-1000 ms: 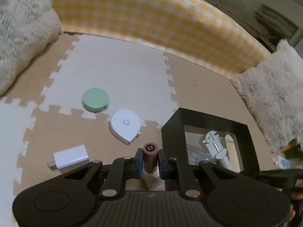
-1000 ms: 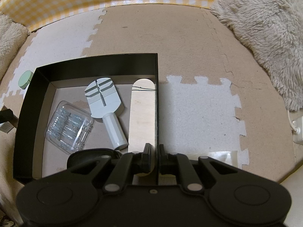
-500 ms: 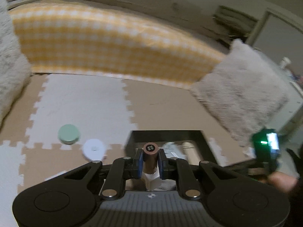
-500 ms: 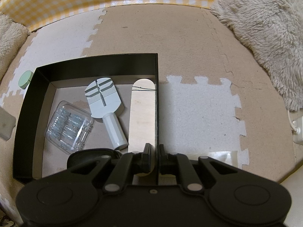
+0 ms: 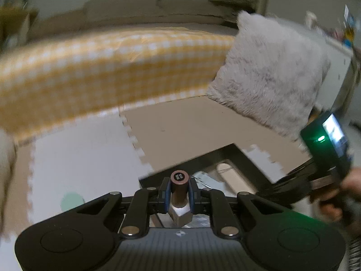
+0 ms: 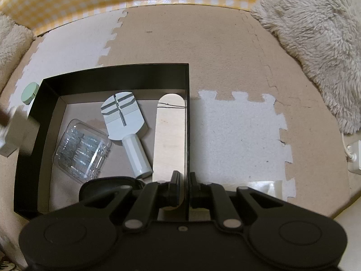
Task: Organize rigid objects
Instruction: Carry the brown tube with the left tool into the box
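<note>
My left gripper (image 5: pixel 179 192) is shut on a brown tube (image 5: pixel 179 184) with a pale faceted base. It hangs tilted over the near left corner of the black box (image 5: pixel 187 166). My right gripper (image 6: pixel 185 180) is shut on the right wall of the black box (image 6: pixel 112 74). Inside the box lie a white watch-link tool (image 6: pixel 123 115), a clear plastic case (image 6: pixel 82 149) and a rounded wooden strip (image 6: pixel 169 135). A green disc (image 6: pixel 29 92) sits on the floor mat just outside the box's left wall. The green disc (image 5: pixel 72 201) shows blurred in the left wrist view.
A fluffy grey pillow (image 5: pixel 270 72) and a yellow checked cover (image 5: pixel 101 67) border the foam mat (image 6: pixel 225 45). A person's hand (image 5: pixel 334 203) holds the right gripper's body, which has a green light. A blurred white block (image 6: pixel 15 131) shows left of the box. A white plug (image 6: pixel 354 155) lies at the right.
My left gripper has risen, rolled and swung right with the tube, so the box now lies under it and the floor items slid off left. My right gripper has kept its hold.
</note>
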Tool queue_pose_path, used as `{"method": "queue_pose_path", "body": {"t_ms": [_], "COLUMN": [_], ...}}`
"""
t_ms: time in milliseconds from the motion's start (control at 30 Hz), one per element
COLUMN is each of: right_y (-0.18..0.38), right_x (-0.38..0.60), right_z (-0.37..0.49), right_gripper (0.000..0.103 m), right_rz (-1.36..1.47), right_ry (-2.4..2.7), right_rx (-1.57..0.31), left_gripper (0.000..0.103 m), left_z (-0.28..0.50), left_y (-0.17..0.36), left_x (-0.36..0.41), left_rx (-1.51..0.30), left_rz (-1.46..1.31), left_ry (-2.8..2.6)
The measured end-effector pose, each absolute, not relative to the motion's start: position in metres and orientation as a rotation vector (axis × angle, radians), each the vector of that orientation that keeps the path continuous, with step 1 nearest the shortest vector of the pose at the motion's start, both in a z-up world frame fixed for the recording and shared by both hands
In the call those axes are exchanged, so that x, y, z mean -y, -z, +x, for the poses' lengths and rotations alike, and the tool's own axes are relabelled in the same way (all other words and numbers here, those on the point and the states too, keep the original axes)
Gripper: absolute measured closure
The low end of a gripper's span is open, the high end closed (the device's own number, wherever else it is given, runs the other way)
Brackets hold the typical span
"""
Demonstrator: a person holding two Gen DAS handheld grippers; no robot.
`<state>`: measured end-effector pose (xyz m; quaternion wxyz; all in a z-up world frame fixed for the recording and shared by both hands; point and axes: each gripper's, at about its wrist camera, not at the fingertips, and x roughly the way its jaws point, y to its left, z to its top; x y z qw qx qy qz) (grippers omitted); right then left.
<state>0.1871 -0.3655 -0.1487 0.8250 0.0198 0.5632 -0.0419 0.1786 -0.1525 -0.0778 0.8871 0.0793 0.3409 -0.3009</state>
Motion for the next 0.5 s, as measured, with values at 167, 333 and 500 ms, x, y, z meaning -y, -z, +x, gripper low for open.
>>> {"method": "queue_pose_path", "body": {"t_ms": [167, 333, 500], "right_y": [0.149, 0.149, 0.149], "right_x": [0.367, 0.367, 0.367], "right_z": [0.187, 0.187, 0.187], "right_gripper": [0.093, 0.093, 0.093], "right_rz": [0.040, 0.042, 0.044], "right_ry": [0.088, 0.088, 0.086], "right_rx": [-1.196, -1.196, -1.196], "left_gripper": [0.087, 0.087, 0.087], "left_z": [0.204, 0.216, 0.219], "left_y": [0.093, 0.108, 0.125], "left_x": [0.156, 0.158, 0.163], "left_rx": [-0.691, -0.685, -0.707], "left_rz": [0.251, 0.285, 0.321], "left_ry": [0.606, 0.640, 0.668]}}
